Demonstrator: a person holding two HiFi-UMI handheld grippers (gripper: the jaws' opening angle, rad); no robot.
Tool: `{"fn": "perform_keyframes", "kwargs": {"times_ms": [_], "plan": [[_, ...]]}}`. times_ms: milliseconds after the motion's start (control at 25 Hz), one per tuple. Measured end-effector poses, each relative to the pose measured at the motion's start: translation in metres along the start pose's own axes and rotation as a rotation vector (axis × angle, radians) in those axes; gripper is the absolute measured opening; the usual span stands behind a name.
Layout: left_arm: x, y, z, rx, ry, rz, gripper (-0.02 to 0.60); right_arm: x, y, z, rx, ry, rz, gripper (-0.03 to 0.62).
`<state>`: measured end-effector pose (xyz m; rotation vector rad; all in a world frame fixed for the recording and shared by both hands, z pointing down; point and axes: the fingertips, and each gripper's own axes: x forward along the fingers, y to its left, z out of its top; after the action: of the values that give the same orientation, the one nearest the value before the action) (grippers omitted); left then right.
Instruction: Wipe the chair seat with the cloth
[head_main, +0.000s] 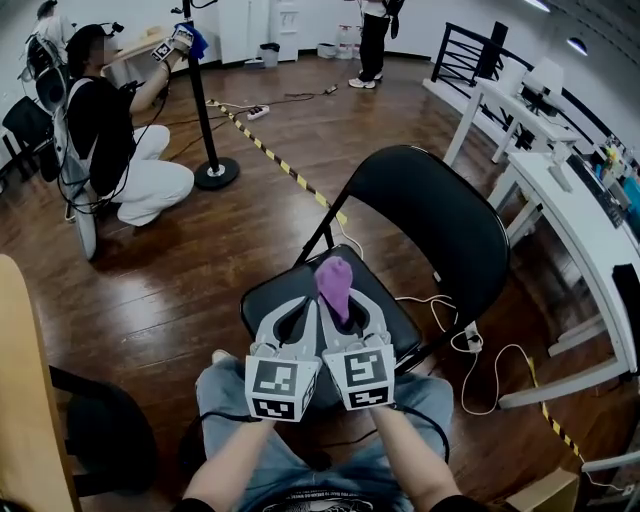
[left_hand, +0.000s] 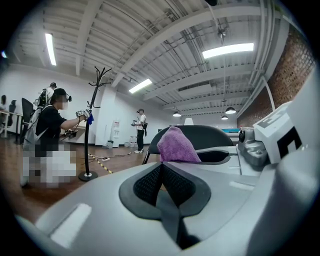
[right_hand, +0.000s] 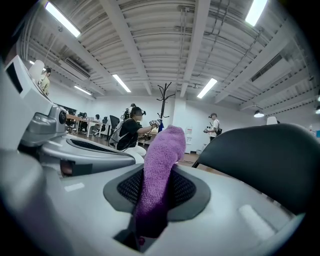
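A black folding chair stands in front of me, its seat (head_main: 268, 298) low in the head view and its backrest (head_main: 432, 215) to the right. Both grippers hover side by side just above the seat. My right gripper (head_main: 345, 305) is shut on a purple cloth (head_main: 335, 283), which sticks up out of the jaws. In the right gripper view the cloth (right_hand: 160, 170) is pinched between the pads, with the backrest (right_hand: 265, 160) behind it. My left gripper (head_main: 300, 312) is shut with nothing in it. Its pads (left_hand: 150, 182) meet, and the cloth (left_hand: 176, 146) shows beyond them.
A person (head_main: 120, 140) kneels at the far left beside a coat stand (head_main: 205, 110). White desks (head_main: 560, 180) line the right side. White cables (head_main: 480, 350) lie on the wood floor by the chair, and striped tape (head_main: 270, 155) crosses the floor. A wooden board (head_main: 25, 380) stands at my left.
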<state>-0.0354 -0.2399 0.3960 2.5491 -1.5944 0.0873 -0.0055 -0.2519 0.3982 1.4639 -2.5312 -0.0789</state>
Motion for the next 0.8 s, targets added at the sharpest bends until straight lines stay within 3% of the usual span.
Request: {"fn": "perform_keyframes", "kwargs": {"times_ms": [360, 520, 800], "plan": [[0.017, 0.016, -0.008, -0.018, 0.024, -0.002, 0.003, 0.034, -0.016, -0.015, -0.05, 0.052, 0.017, 0.098], [0.023, 0.026, -0.014, -0.025, 0.034, 0.0, 0.003, 0.065, -0.041, -0.044, -0.133, 0.149, 0.024, 0.098], [0.038, 0.04, -0.023, -0.012, 0.057, -0.014, 0.003, 0.115, -0.078, -0.093, -0.163, 0.315, 0.041, 0.098]]}}
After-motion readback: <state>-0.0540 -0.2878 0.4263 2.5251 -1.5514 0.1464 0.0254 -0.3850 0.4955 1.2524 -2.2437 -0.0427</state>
